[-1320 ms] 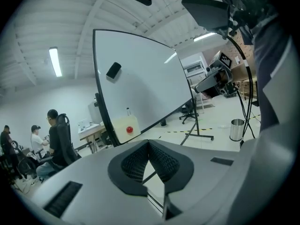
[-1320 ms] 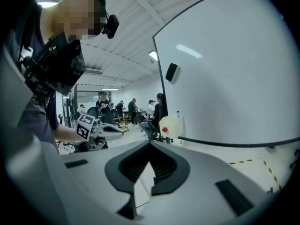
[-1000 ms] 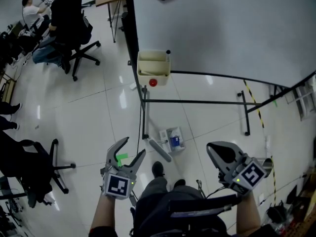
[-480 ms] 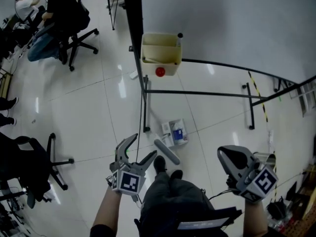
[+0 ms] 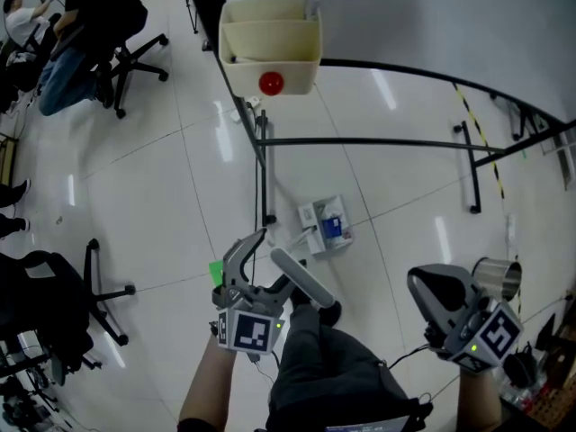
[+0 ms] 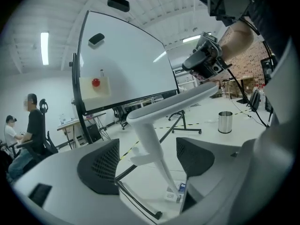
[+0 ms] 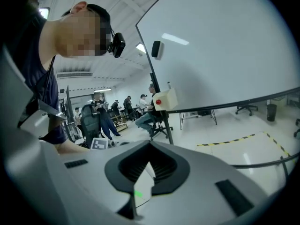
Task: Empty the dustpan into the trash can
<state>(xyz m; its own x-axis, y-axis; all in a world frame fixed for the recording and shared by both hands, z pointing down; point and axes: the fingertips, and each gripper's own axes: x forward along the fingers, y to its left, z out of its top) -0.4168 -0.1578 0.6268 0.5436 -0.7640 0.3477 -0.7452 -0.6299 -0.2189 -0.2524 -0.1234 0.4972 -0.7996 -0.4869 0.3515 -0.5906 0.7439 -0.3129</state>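
Dustpan (image 5: 301, 277) first: its grey handle stands up from the floor right at my left tongs (image 5: 270, 264). Starting from the left, those tongs have just been opening, and their jaws now stand wide apart. In the left gripper view I see the handle's stem rising between the two dark pads with a gap on either side, so neither pad presses on it. The handle's top bar slants up and to the right above the jaws. In the head view the handle sits just right of the tongs' body. Its thin stem runs away to the dustpan's lower end on the floor tiles, where I make out white and blue near the foot of the whiteboard stand (image 5: 261, 142).

Further right, well apart from the dustpan, my right tongs (image 5: 421, 284) hang low with the jaws together. The right gripper view shows the pads meeting, with a pale sliver at the seam that I cannot identify.

At the far right the trash can (image 5: 498, 278), a shiny metal cylinder, stands on the floor just beside the right tongs, well apart from the dustpan.
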